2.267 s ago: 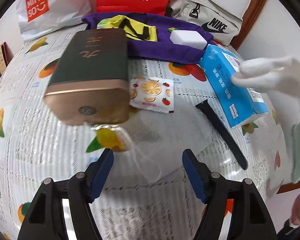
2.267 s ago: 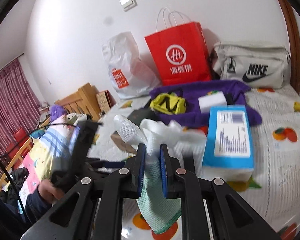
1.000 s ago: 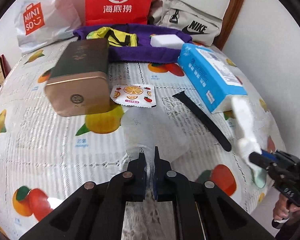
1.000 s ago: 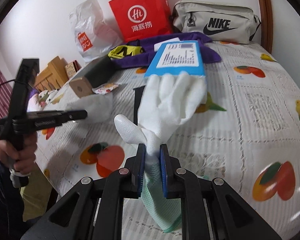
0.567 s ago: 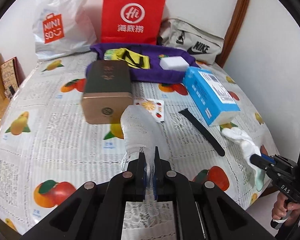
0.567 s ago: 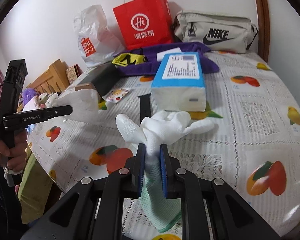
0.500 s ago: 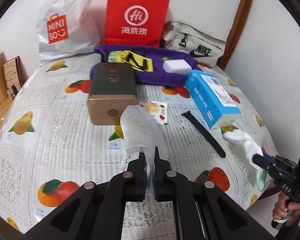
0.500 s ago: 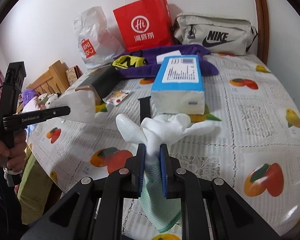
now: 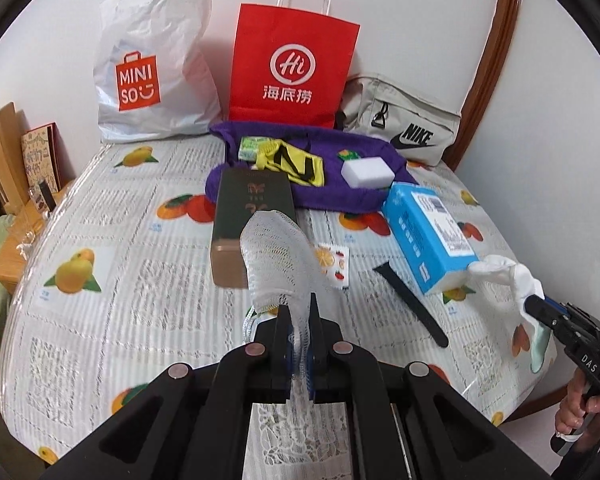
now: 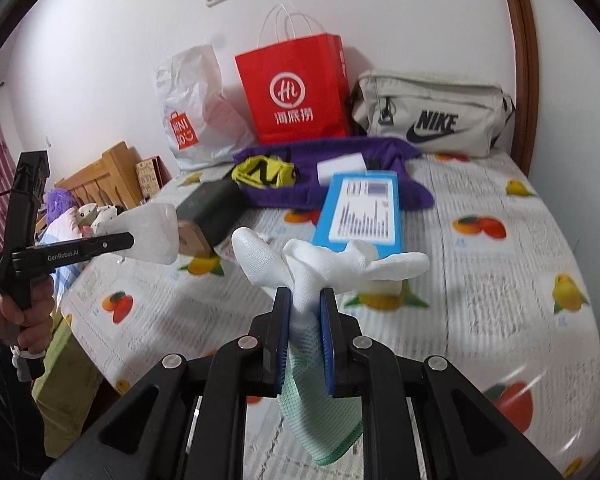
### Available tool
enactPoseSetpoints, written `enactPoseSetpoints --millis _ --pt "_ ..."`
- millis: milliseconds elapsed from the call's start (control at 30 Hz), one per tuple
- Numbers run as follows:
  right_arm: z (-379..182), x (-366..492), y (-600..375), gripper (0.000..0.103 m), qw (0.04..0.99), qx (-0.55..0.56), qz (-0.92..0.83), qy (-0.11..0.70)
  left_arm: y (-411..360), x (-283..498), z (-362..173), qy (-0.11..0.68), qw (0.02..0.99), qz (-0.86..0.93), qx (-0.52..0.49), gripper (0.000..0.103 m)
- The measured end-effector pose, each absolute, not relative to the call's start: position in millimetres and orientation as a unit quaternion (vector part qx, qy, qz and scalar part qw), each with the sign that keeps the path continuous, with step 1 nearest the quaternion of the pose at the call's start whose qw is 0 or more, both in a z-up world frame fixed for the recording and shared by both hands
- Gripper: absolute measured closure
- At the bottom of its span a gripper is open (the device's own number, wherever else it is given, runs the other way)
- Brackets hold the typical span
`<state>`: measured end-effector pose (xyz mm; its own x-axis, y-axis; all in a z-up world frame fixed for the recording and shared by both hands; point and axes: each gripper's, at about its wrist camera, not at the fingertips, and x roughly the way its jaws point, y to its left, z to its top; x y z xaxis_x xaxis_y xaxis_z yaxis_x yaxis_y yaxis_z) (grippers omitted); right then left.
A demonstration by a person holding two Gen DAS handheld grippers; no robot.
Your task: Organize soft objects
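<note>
Above the fruit-print tablecloth [image 9: 112,240], both hand-held grippers now carry their loads clear of the surface. The left gripper [image 9: 300,320] is clamped on a white mesh pouch [image 9: 276,256], which a second ago lay partly spread on the cloth and now stands up from the jaws in the air, in front of the dark green box [image 9: 252,208]. The right gripper [image 10: 304,304] is closed on the cuff of a white glove [image 10: 323,264], its green hem hanging below the pads; the glove's fingers, which draped onto the cloth beside the blue tissue pack [image 10: 359,208] half a second ago, now flop sideways free of it. Both views take in more of the wall and the red paper bag [image 9: 292,72] than before, which fits a lift. With both soft items picked up and held firmly, the gathering step looks done; where they are to go is not shown, though the purple cloth [image 9: 355,192] with other small things on it seems a likely spot.
</note>
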<state>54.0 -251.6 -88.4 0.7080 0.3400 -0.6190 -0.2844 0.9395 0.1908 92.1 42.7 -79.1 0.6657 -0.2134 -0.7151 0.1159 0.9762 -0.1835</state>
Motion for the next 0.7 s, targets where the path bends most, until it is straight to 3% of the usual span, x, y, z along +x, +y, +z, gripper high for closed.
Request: enactPoseSetpoints --millis 700 --pt "-25 160 -236 0.089 0.944 0.017 0.159 0.29 47 173 -47 0.385 0.918 -0.074 -0.059 0.098"
